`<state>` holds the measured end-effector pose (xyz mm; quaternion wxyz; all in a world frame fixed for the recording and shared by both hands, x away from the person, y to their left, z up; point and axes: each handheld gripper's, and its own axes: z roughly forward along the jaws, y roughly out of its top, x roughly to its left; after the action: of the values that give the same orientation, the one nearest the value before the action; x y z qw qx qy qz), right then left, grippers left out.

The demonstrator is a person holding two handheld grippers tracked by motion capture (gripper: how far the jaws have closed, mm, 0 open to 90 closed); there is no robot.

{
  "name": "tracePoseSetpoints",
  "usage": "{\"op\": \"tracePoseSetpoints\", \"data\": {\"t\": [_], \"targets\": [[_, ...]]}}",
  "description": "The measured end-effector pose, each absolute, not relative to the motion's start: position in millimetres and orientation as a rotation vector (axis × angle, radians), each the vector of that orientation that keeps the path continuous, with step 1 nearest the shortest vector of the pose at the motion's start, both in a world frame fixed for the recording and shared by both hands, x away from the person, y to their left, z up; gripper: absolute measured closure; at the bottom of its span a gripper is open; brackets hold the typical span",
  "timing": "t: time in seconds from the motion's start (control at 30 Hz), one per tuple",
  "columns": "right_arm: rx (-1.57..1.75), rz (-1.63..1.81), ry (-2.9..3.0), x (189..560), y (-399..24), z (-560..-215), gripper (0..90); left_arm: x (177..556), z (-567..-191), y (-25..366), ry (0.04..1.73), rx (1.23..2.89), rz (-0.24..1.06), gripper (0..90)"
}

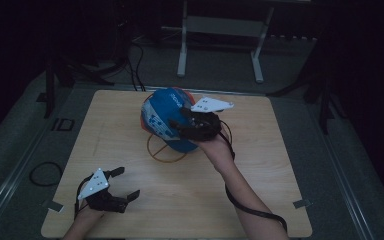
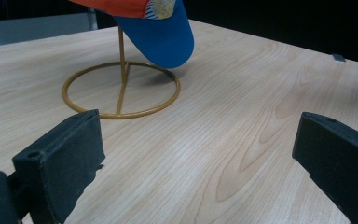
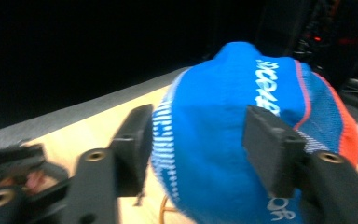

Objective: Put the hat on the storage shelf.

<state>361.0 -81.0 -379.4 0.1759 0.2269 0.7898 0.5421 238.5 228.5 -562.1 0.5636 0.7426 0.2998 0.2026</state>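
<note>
A blue cap [image 1: 162, 112] with white lettering and an orange edge rests on a gold wire stand [image 1: 155, 150] at the middle of the wooden table [image 1: 260, 165]. My right gripper [image 1: 177, 127] reaches in from the right, level with the cap. In the right gripper view its jaws [image 3: 200, 126] stand apart on either side of the cap's crown [image 3: 205, 154], and I see no pinch on the fabric. My left gripper [image 1: 128, 182] lies near the front left of the table, open with nothing in it. The left gripper view looks between its fingers [image 2: 198, 135] at the stand's ring [image 2: 121, 88] and the cap's brim [image 2: 163, 37].
Beyond the table's far edge stands a white metal frame [image 1: 220, 30], with dark cables [image 1: 135, 65] on the grey floor. A cable loop [image 1: 45, 172] lies on the floor at the left. The right gripper's cable [image 1: 252, 210] trails along the forearm.
</note>
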Motion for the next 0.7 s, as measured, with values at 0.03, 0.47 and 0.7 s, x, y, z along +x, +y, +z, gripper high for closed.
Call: {"op": "tracePoseSetpoints", "data": {"t": [0.03, 0.47, 0.7], "targets": [[0.637, 1.537, 2.235, 358.5, -82.3, -379.5, 36.9, 238.5, -562.4, 228.3, 0.707, 1.75, 0.476, 2.4], [0.596, 1.555, 2.315, 345.3, -96.0, -399.8, 14.0, 238.3, -563.5, 227.6, 0.709, 1.748, 0.474, 2.4], [0.548, 1.51, 2.349, 339.5, -101.7, -419.9, 13.9, 238.0, -564.1, 228.2, 0.706, 1.75, 0.473, 2.4]]}}
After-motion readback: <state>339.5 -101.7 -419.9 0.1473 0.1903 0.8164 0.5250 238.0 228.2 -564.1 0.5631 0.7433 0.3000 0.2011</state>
